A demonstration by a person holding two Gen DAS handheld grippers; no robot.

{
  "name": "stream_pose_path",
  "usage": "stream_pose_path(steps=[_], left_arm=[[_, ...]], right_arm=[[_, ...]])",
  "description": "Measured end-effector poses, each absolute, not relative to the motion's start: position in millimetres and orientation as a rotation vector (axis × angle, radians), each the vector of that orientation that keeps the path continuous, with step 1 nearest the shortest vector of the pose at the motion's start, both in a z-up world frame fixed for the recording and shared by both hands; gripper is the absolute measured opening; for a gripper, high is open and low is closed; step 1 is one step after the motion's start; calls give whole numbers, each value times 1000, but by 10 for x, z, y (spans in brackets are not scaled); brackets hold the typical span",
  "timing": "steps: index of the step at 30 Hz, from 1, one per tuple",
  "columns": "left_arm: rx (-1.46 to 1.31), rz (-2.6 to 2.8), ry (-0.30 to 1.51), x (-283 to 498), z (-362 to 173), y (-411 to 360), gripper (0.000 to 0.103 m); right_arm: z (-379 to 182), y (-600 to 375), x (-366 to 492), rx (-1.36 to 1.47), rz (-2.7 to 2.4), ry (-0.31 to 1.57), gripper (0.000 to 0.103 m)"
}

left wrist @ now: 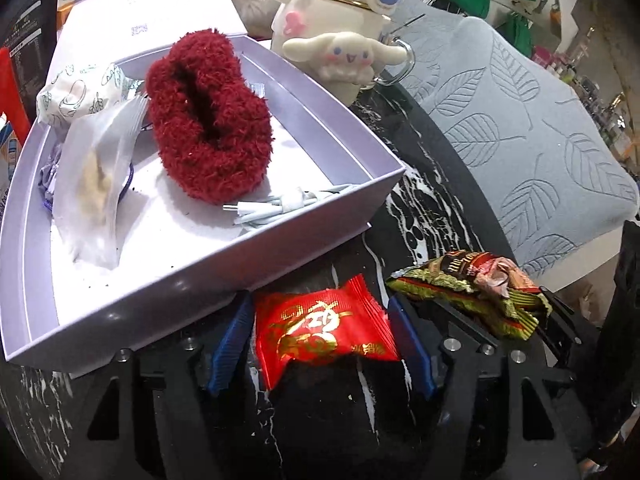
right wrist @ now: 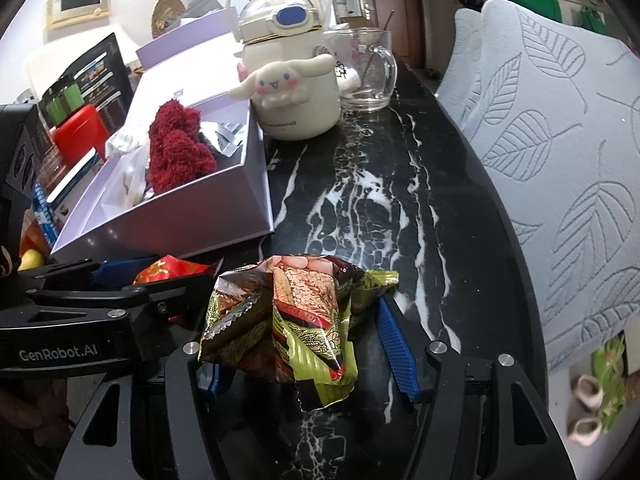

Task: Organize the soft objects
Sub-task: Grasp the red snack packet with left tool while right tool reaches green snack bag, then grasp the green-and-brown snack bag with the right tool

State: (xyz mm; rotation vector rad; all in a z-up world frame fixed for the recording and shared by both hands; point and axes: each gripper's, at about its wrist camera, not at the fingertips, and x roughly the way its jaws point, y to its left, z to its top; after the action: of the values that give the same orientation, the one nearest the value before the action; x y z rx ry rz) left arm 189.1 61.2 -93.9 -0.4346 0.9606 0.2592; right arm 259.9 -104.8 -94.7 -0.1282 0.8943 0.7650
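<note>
Two tools work side by side over the black marbled worktop (right wrist: 360,208). The left tool (left wrist: 322,344) has a red snack packet (left wrist: 324,332) between its blue pads, both pads at the packet's edges, gripping it. Just to its right, the right tool (right wrist: 298,344) grips a crumpled green-and-brown wrapper (right wrist: 288,320) between its own pads. Ahead and left of both lies an open lilac box (left wrist: 280,232), holding a fuzzy red slipper (left wrist: 208,120), a clear zip bag (left wrist: 96,184) and a coiled white cable (left wrist: 280,208). Beyond the box stands a cream character bottle (right wrist: 296,92).
</note>
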Motion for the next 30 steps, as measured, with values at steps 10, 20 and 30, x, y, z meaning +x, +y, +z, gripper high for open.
stream_pose_path(steps=[10, 20, 30], left_arm=[[-487, 187, 937, 1530, -923, 600, 48], [-431, 114, 957, 1060, -904, 432, 48], [-378, 14, 958, 666, -888, 346, 88]], right_arm=[[-936, -1075, 2352, -127, 795, 895, 50], [-917, -1242, 1898, -130, 738, 905, 47], [-908, -1354, 1511, -106, 670, 919, 47]])
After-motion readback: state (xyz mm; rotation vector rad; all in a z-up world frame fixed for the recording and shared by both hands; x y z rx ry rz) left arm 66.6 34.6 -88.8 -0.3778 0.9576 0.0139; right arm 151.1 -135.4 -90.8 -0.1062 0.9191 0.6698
